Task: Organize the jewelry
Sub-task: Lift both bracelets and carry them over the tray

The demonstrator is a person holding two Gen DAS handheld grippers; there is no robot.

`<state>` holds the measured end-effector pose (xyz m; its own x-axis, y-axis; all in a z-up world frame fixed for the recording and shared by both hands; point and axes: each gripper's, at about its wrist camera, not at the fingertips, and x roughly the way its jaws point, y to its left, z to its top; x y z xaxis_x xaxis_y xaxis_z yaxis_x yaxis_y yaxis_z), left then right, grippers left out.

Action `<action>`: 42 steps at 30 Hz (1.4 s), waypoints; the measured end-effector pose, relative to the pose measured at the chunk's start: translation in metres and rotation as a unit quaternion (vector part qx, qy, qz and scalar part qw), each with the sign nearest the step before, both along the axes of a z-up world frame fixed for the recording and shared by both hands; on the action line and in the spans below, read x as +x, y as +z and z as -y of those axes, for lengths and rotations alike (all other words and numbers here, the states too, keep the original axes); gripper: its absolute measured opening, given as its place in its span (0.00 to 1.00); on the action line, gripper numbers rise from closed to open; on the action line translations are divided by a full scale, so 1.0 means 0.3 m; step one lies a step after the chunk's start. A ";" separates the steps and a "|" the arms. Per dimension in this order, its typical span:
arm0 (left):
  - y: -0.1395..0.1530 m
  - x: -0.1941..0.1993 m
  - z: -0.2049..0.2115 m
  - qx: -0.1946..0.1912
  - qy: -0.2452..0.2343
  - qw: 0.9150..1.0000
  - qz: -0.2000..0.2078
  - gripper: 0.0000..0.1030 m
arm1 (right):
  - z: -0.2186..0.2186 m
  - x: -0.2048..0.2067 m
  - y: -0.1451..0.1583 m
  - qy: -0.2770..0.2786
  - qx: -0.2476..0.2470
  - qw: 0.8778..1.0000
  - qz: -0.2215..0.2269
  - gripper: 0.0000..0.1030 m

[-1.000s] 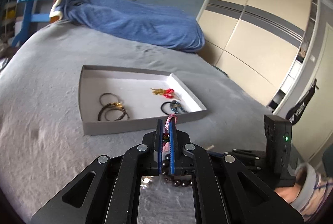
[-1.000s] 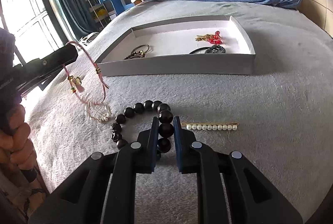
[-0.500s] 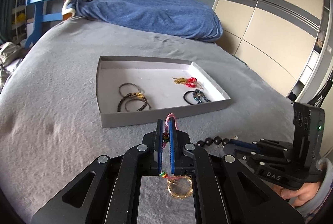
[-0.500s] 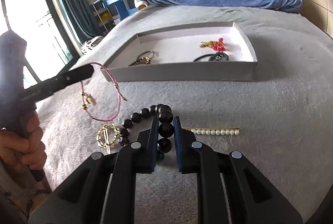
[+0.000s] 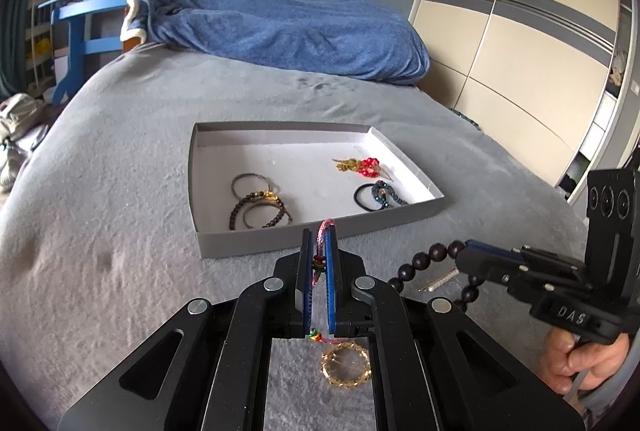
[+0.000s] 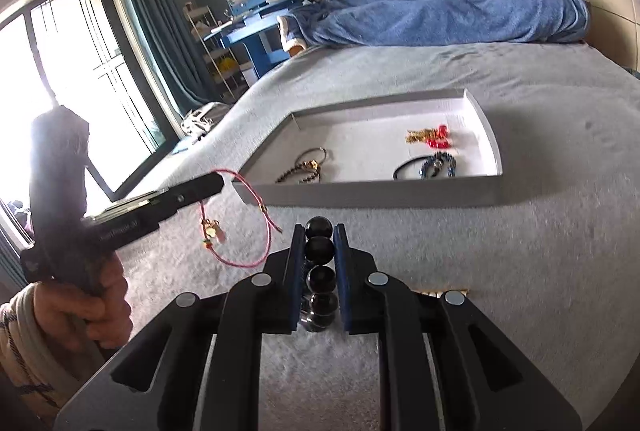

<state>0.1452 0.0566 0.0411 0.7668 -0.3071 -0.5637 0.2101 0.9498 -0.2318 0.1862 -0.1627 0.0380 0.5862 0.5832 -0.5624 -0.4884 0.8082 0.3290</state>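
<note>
Carrying two more pieces: left gripper [image 5: 319, 255] pinches a pink cord bracelet [image 6: 244, 227], right gripper [image 6: 319, 259] clamps black beads [image 6: 319, 251]; tray [image 5: 320, 237] holds several already, pearl pin [image 5: 440, 279] left.

My left gripper [image 5: 319, 243] clamped tight, tilted downward; right gripper [image 6: 319, 239] likewise clamped, each hand-held.

Pink cord bracelet [image 5: 325, 231], black beads [image 6: 319, 251], grey tray [image 5: 320, 237], plain grey bedspread [image 5: 120, 191], apparently unpatterned.
</note>
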 end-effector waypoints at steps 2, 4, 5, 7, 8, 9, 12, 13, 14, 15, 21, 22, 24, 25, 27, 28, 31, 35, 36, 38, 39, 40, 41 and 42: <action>0.009 0.001 0.007 0.003 -0.001 1.000 0.001 0.06 | 0.005 0.004 0.014 -0.001 0.005 1.000 0.003 0.14; 0.016 0.002 0.013 0.008 -0.001 1.000 0.004 0.06 | 0.010 0.010 0.030 -0.002 0.009 1.000 0.007 0.14; 0.019 0.002 0.016 0.009 -0.002 1.000 0.004 0.06 | 0.012 0.011 0.038 -0.002 0.012 1.000 0.008 0.14; 0.025 0.004 0.021 0.014 -0.002 1.000 0.007 0.06 | 0.014 0.014 0.058 -0.002 0.016 1.000 0.015 0.14; 0.027 0.006 0.023 0.016 -0.002 1.000 0.008 0.06 | 0.014 0.016 0.071 -0.002 0.016 1.000 0.020 0.14; 0.030 0.009 0.026 0.019 -0.002 1.000 0.009 0.06 | 0.014 0.019 0.078 -0.002 0.017 1.000 0.022 0.14; 0.040 0.021 0.031 0.027 -0.004 1.000 0.013 0.06 | 0.013 0.033 0.106 -0.002 0.019 0.999 0.032 0.14; 0.041 0.024 0.032 0.029 -0.004 0.999 0.015 0.06 | 0.015 0.037 0.111 -0.003 0.019 0.999 0.033 0.14; 0.044 0.030 0.032 0.032 -0.004 0.999 0.017 0.06 | 0.016 0.046 0.120 -0.003 0.019 0.999 0.036 0.14; 0.047 0.035 0.031 0.033 -0.005 0.999 0.018 0.06 | 0.017 0.049 0.125 -0.003 0.019 0.999 0.037 0.14; 0.064 0.058 0.036 0.032 -0.008 0.999 0.028 0.06 | 0.026 0.084 0.165 -0.007 0.019 0.998 0.053 0.14; 0.065 0.064 0.039 0.033 -0.009 0.999 0.030 0.06 | 0.028 0.093 0.169 -0.009 0.020 0.998 0.054 0.14; 0.068 0.072 0.043 0.034 -0.011 0.999 0.031 0.06 | 0.031 0.109 0.175 -0.012 0.022 0.998 0.056 0.14; 0.069 0.076 0.044 0.033 -0.011 0.999 0.032 0.06 | 0.033 0.116 0.178 -0.013 0.022 0.998 0.057 0.14; 0.073 0.087 0.045 0.032 -0.011 0.999 0.033 0.06 | 0.035 0.127 0.181 -0.015 0.023 0.998 0.060 0.14; 0.074 0.091 0.045 0.031 -0.011 0.999 0.034 0.06 | 0.037 0.128 0.181 -0.015 0.024 0.998 0.060 0.14; 0.080 0.109 0.048 0.030 -0.010 0.999 0.036 0.06 | 0.036 0.143 0.183 -0.017 0.023 0.998 0.062 0.14; 0.092 0.145 0.048 0.021 -0.007 0.999 0.039 0.06 | 0.034 0.159 0.195 -0.019 0.026 0.997 0.066 0.14; 0.093 0.154 0.047 0.018 -0.006 0.999 0.039 0.06 | 0.032 0.168 0.200 -0.020 0.028 0.997 0.068 0.14; 0.093 0.170 0.047 0.013 -0.005 0.999 0.039 0.06 | 0.029 0.182 0.209 -0.020 0.030 0.997 0.071 0.14; 0.093 0.179 0.046 0.010 -0.004 0.999 0.039 0.06 | 0.027 0.188 0.212 -0.020 0.031 0.997 0.072 0.14; 0.094 0.189 0.044 0.005 -0.003 0.999 0.040 0.06 | 0.025 0.194 0.214 -0.020 0.032 0.997 0.073 0.14; 0.095 0.196 0.042 0.002 -0.002 0.999 0.041 0.06 | 0.024 0.201 0.215 -0.019 0.032 0.997 0.073 0.14; 0.097 0.204 0.039 -0.002 -0.001 0.999 0.042 0.06 | 0.021 0.209 0.216 -0.019 0.033 0.997 0.074 0.14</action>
<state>0.2064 0.0447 0.0702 0.8101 -0.3111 -0.4969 0.2313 0.9484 -0.2167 0.2490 -0.1691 0.1030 0.6813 0.5926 -0.4297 -0.5055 0.8055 0.3094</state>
